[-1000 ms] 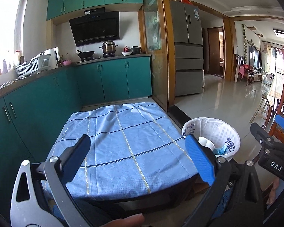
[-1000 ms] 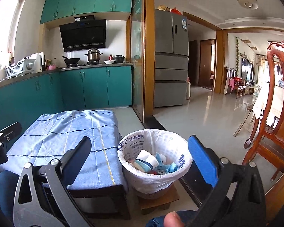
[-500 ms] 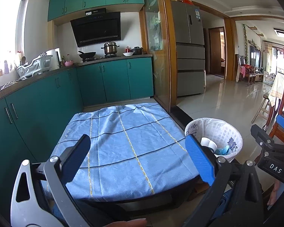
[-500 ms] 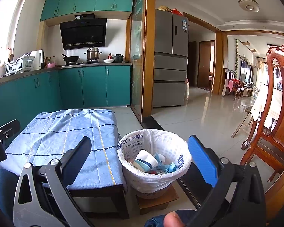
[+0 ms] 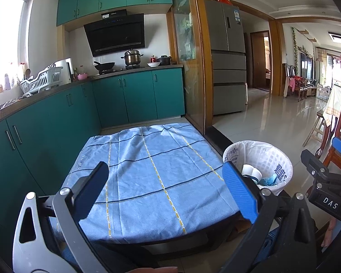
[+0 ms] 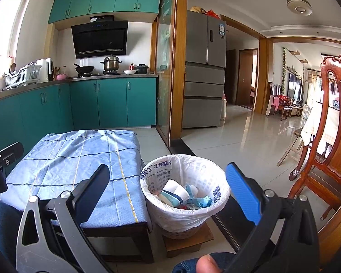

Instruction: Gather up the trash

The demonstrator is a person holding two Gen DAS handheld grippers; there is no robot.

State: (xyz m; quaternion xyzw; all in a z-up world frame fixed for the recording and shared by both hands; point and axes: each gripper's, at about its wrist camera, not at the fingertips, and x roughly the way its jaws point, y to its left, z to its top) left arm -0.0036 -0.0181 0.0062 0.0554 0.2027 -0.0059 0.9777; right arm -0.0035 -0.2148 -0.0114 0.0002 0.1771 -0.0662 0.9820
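A white-lined bin [image 6: 185, 195] stands on a low wooden block just right of a cloth-covered table [image 6: 79, 173], holding paper cups [image 6: 174, 192] and crumpled blue scraps [image 6: 202, 201]; what lies deeper in the bin is hidden by its rim and hard to make out. The left gripper [image 5: 166, 188] hangs over the bare blue checked cloth [image 5: 147, 173], jaws spread wide and empty. The right gripper [image 6: 168, 188] frames the bin, jaws likewise spread with nothing between them. The table's legs are mostly cut off by the gripper frames, and only a fingertip [image 6: 204, 265] of the person shows. Teal cabinets [image 5: 134, 97], a black range hood [image 5: 116, 34] and a steel fridge [image 6: 204, 72] line the kitchen; a carved chair [image 6: 325, 150] stands at right on the glossy tile floor [image 6: 250, 141].
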